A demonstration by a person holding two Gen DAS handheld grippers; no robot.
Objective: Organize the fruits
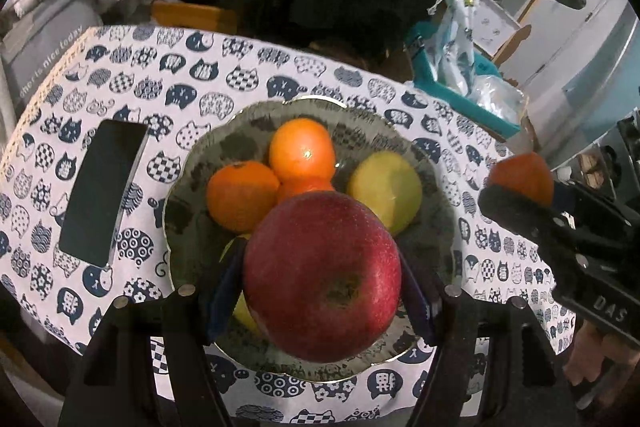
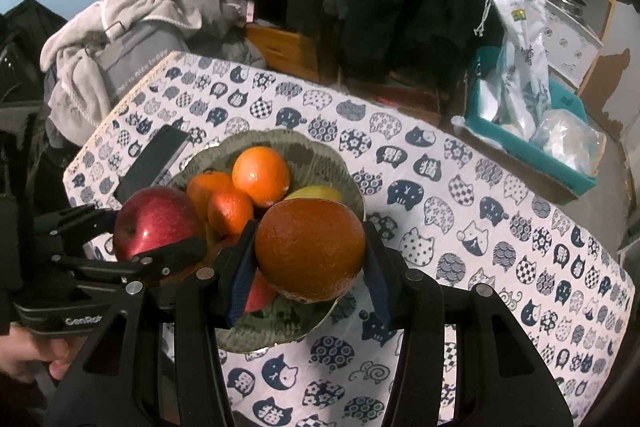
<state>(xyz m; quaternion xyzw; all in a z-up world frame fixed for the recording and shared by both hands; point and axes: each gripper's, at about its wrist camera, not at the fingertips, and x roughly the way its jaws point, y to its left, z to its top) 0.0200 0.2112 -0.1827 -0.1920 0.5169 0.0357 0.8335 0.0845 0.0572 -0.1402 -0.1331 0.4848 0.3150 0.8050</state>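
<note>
Bench (image 2: 500,211): covered by a white cloth printed with navy cat heads; carries the bowl and a dark phone (image 1: 100,187) lying flat just beside the bowl's left rim.
Bowl (image 1: 192,163): greenish glass, scalloped rim, centre of bench; already holds three oranges (image 1: 302,151) packed touching at the back-left, a yellow-green apple (image 1: 386,189) on the right, and more fruit low at the front that is mostly hidden.
Left hand-held gripper (image 1: 322,281): clamped on a red apple (image 1: 322,279), blue pads on both flanks, stem end facing the camera; held above the near half of the bowl, apparently not yet resting on anything.
Right hand-held gripper (image 2: 310,255): closed on a dark orange (image 2: 310,249), held over the bowl's right-front edge; in the left wrist view it sits off to the right, clear of the bowl.
Step in hand (judged): placing both held fruits into the bowl; task looks well along.
Method note: lower one at a time; the red apple suits the open front gap, set down low before the pads part so it does not roll; bring the dark orange in afterwards, into the gap beside the yellow-green apple.
Risk: pile is crowded; a drop from height could knock the oranges over the rim; keep the two grippers apart while descending.
</note>
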